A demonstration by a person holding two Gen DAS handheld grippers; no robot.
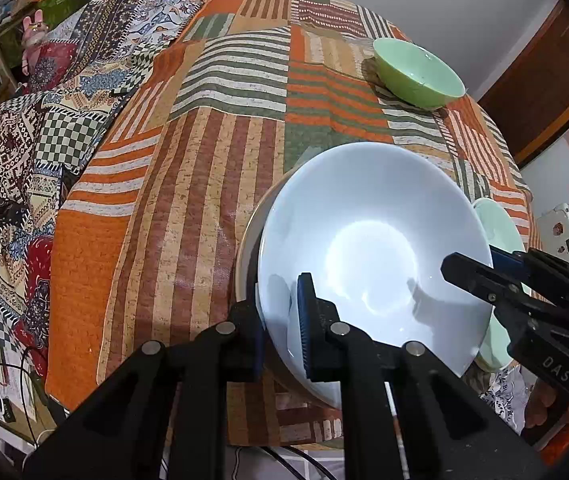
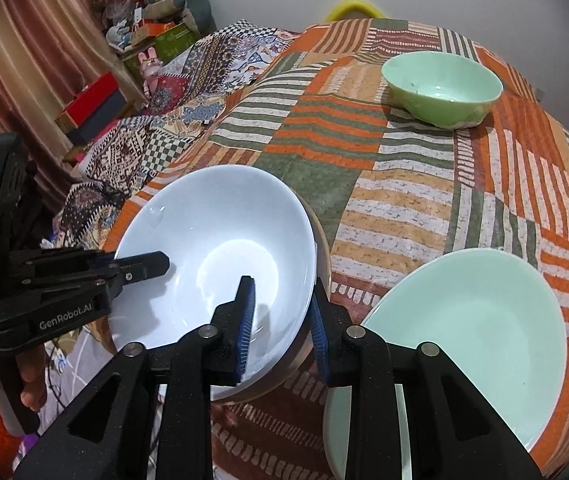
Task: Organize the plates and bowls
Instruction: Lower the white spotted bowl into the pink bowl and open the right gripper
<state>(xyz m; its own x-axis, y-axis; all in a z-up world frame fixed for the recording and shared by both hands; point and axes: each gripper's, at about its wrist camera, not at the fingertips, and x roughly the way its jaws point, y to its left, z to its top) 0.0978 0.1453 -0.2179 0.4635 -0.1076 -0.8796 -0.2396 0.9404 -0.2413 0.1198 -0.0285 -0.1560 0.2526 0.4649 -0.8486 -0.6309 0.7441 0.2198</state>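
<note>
Left wrist view shows the left gripper [image 1: 282, 320] and right gripper [image 1: 496, 264] each pinching opposite rims of the white bowl [image 1: 372, 248], tilted over a second dish at the near edge of the patterned worktop [image 1: 204, 160]. Uneven pull could slip the thin rim free, dropping it. Readable: "DAS", and "GenRobot.AI" in the right wrist view.

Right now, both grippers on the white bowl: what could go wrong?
1. The white bowl is tilted, pinched at opposite rims by the left gripper and right gripper; uneven pulls could slip the glossy rim.
2. It sits in a second bowl, which could drag or drop.
3. The green plate lies close beside, so swinging right may knock it.
</note>
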